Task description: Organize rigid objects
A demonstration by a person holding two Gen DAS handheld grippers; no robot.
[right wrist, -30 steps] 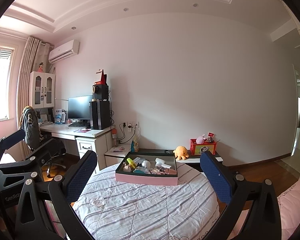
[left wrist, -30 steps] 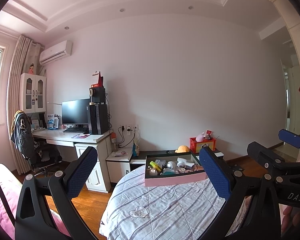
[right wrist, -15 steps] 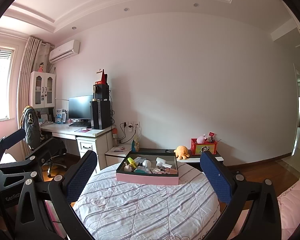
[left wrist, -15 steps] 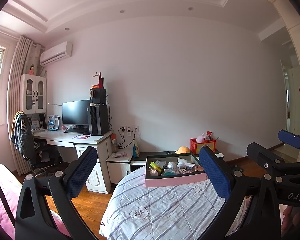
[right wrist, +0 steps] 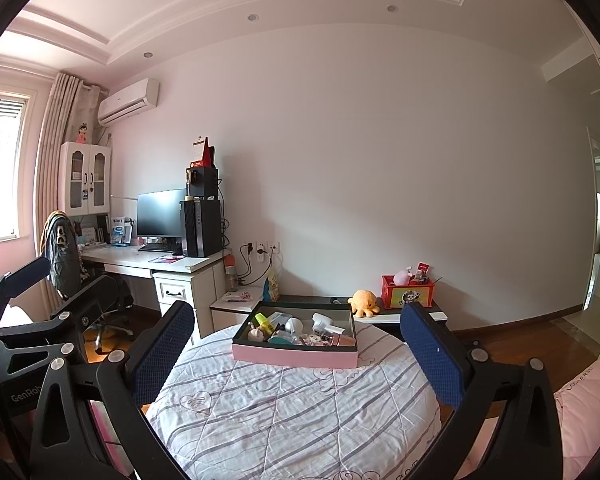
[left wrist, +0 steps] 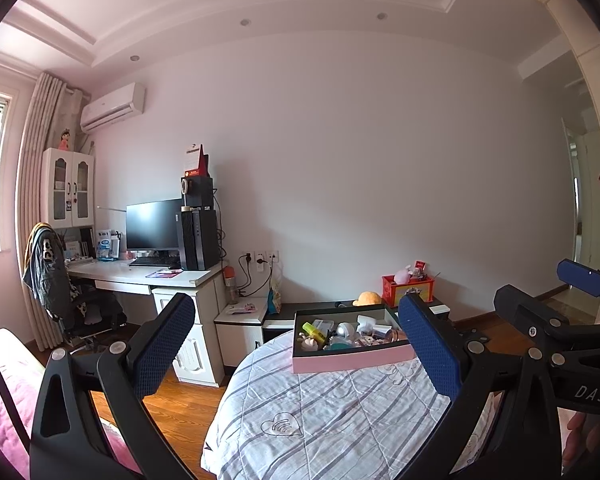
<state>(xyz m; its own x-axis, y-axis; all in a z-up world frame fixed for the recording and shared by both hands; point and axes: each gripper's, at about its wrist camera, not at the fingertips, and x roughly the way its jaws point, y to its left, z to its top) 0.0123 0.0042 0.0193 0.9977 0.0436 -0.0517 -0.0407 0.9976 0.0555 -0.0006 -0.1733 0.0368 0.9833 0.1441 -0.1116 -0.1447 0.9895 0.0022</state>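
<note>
Blue-padded, the left claw [left wrist: 296, 360] and right claw [right wrist: 296, 356] both gape wide and empty, held level short of the quilted tabletop [right wrist: 284, 412], apparently lining up a reach. Beyond them sits the pink tray [right wrist: 296, 354], small rigid objects [right wrist: 296, 330] jumbled inside.

**What you can't make out**

The small items in your pink box [right wrist: 295, 354] are too small to identify. In the left wrist view, your left gripper's right finger [left wrist: 427, 350] hides the box's right end [left wrist: 400, 356].
</note>
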